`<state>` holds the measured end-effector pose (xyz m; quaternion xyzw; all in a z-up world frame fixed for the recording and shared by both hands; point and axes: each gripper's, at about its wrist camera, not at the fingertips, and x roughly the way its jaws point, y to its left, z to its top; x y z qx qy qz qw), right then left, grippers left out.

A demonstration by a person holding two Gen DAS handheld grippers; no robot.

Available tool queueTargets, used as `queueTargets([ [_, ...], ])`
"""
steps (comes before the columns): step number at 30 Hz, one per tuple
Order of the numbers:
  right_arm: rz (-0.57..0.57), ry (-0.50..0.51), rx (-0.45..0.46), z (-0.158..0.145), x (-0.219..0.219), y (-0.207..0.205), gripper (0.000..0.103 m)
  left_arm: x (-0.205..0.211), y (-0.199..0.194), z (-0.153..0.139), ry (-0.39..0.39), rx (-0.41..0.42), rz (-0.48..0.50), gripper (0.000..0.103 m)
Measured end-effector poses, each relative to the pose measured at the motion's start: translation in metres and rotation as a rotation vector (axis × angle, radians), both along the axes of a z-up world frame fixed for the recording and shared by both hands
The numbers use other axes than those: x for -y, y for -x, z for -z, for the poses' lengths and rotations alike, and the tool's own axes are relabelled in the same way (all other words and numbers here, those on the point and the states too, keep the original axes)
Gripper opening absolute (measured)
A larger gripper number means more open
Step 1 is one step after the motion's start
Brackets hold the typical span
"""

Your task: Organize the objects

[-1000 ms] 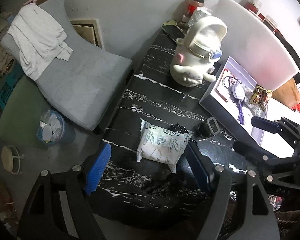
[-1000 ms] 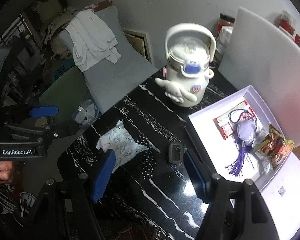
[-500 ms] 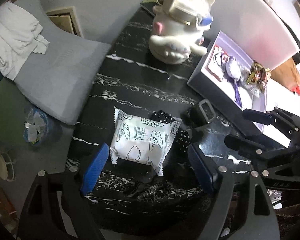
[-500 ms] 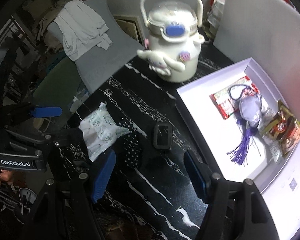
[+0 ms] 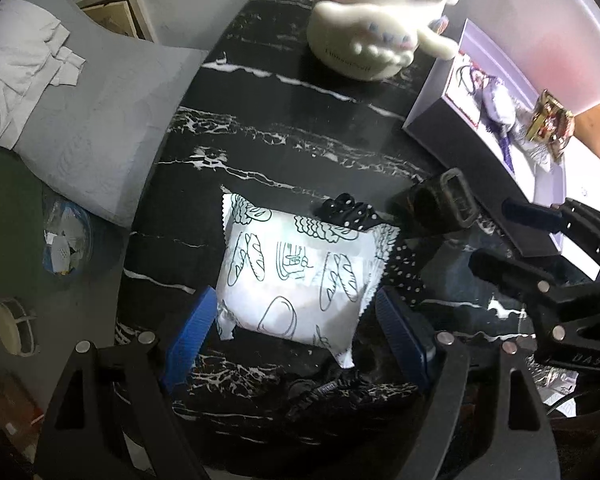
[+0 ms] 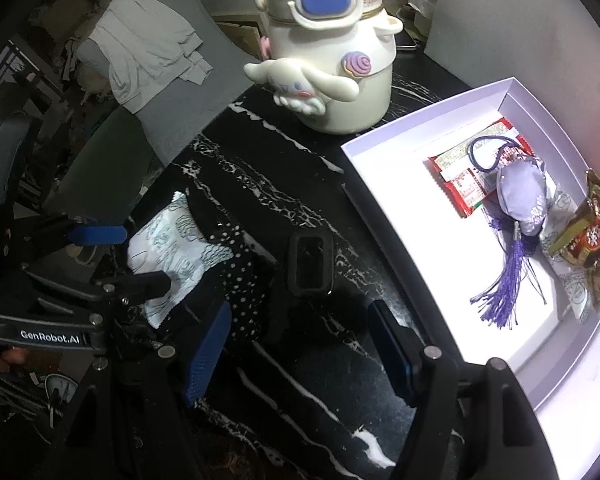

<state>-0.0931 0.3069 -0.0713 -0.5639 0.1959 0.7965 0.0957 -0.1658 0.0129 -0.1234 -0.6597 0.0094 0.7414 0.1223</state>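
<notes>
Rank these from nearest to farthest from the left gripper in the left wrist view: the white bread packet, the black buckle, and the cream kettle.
From the left gripper:
1. White bread packet, lying between its open fingers.
2. Black buckle, farther ahead and to the right, by the white box.
3. Cream kettle, farthest, at the far end of the black table.

The left gripper [image 5: 294,330] now sits lower and closer over the table, its spread blue fingers flanking the near end of the white snack packet [image 5: 296,276]. The right gripper [image 6: 300,344] has advanced toward the black buckle [image 6: 310,264].
</notes>
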Motion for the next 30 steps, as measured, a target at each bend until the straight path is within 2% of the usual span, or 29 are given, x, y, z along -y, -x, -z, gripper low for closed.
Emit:
queueTargets([
  [6, 0.019, -0.003, 0.024, 0.013, -0.007, 0.007, 0.071, -0.004, 0.011, 0.016, 0.016, 0.019, 0.04, 0.084],
  [13, 0.037, 0.008, 0.034, 0.025, -0.012, 0.016, 0.071, -0.001, 0.02, 0.036, -0.036, 0.069, 0.051, 0.087],
  [21, 0.056, 0.01, 0.062, 0.033, -0.013, 0.024, 0.062, 0.007, 0.024, 0.045, -0.082, 0.092, 0.046, 0.088],
  [24, 0.066, 0.01, 0.073, 0.035, -0.012, 0.025, 0.055, 0.009, 0.025, 0.044, -0.085, 0.084, 0.053, 0.087],
  [26, 0.073, 0.021, 0.074, 0.036, -0.012, 0.025, 0.045, 0.01, 0.025, 0.043, -0.093, 0.08, 0.066, 0.084],
  [29, 0.074, 0.03, 0.08, 0.038, -0.01, 0.026, 0.04, 0.012, 0.025, 0.041, -0.099, 0.079, 0.07, 0.079],
  [30, 0.072, 0.027, 0.081, 0.037, -0.009, 0.026, 0.038, 0.012, 0.026, 0.04, -0.096, 0.076, 0.07, 0.074],
])
